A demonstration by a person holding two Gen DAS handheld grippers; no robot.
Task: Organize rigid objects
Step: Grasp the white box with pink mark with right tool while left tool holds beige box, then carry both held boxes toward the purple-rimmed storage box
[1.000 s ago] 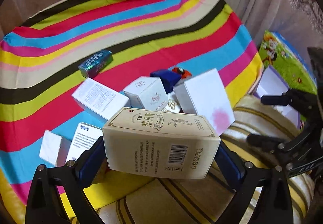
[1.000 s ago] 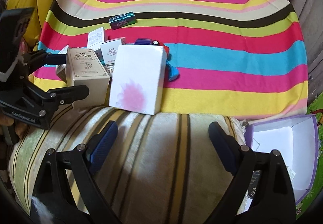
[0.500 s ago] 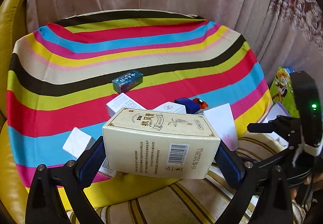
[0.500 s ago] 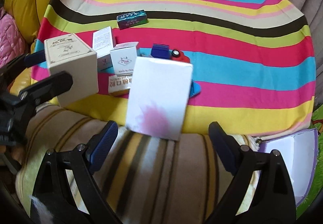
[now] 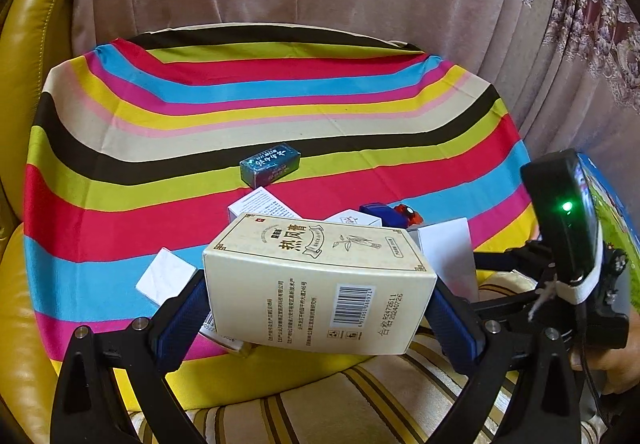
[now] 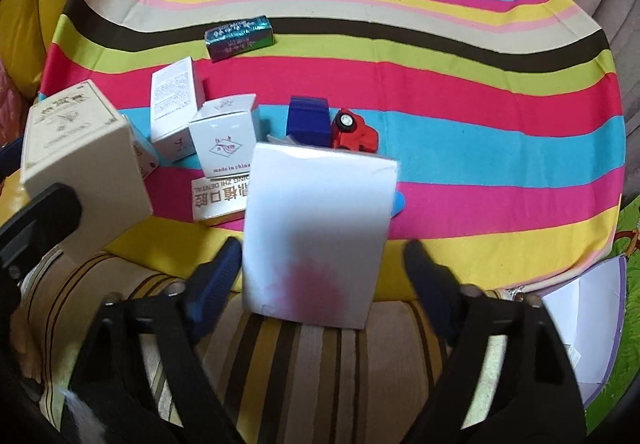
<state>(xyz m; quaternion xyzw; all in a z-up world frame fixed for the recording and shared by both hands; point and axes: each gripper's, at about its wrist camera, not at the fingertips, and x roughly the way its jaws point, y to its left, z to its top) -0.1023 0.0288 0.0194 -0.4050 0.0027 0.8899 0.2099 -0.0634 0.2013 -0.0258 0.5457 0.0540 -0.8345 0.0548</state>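
Far striped cloth [image 6: 440, 44] open past teal box [image 6: 240, 37], near-left crowded with white boxes [image 6: 224, 140], toy truck [image 6: 354, 128] mid-field.

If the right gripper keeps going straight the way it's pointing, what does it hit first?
Probably the white box with the pink stain, which stands between the closing fingers of the right gripper; neither pad clearly presses on it yet.

The left gripper [image 5: 316, 318], clamped on the cream carton [image 5: 316, 284], has lifted it off the cluster of small boxes and tipped its view up, so the carton now hangs above the striped cloth [image 5: 240, 116]. The right gripper [image 6: 322, 272] has moved in over the white box with the pink stain [image 6: 316, 236], its jaws have just been closing, and the box now stands between them with a gap at the right pad.
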